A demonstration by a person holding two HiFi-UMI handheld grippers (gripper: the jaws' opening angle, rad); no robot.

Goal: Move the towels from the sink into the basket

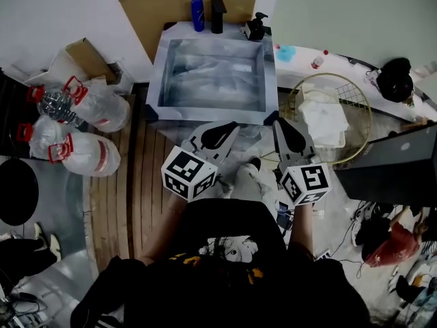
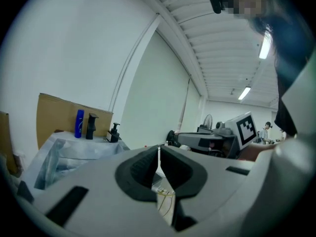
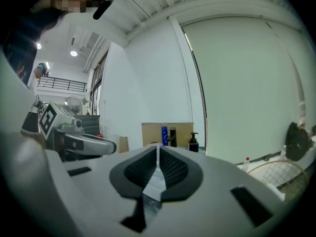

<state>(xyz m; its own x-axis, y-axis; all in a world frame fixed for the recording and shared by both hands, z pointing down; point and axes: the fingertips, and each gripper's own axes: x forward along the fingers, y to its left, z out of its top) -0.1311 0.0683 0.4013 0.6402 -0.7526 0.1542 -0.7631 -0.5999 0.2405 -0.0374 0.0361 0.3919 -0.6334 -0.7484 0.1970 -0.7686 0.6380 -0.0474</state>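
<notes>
The sink (image 1: 213,41) stands at the top middle, lined with a wrinkled shiny sheet; I cannot tell any towel apart from the pale folds inside it. To its right, the round wire basket (image 1: 363,108) holds a white towel (image 1: 326,118). Both grippers are held close to the person's body, just short of the sink's front edge. My left gripper (image 1: 234,124) (image 2: 158,151) is shut, pads together with nothing between them. My right gripper (image 1: 279,121) (image 3: 157,153) is also shut and empty, and it sits at the basket's near-left side.
A blue bottle (image 1: 197,14), a black bottle (image 1: 217,15) and a pump dispenser (image 1: 256,27) stand behind the sink against cardboard (image 1: 143,12). Large water bottles (image 1: 95,108) lie on the floor at left. A dark box (image 1: 392,166) sits right of the basket.
</notes>
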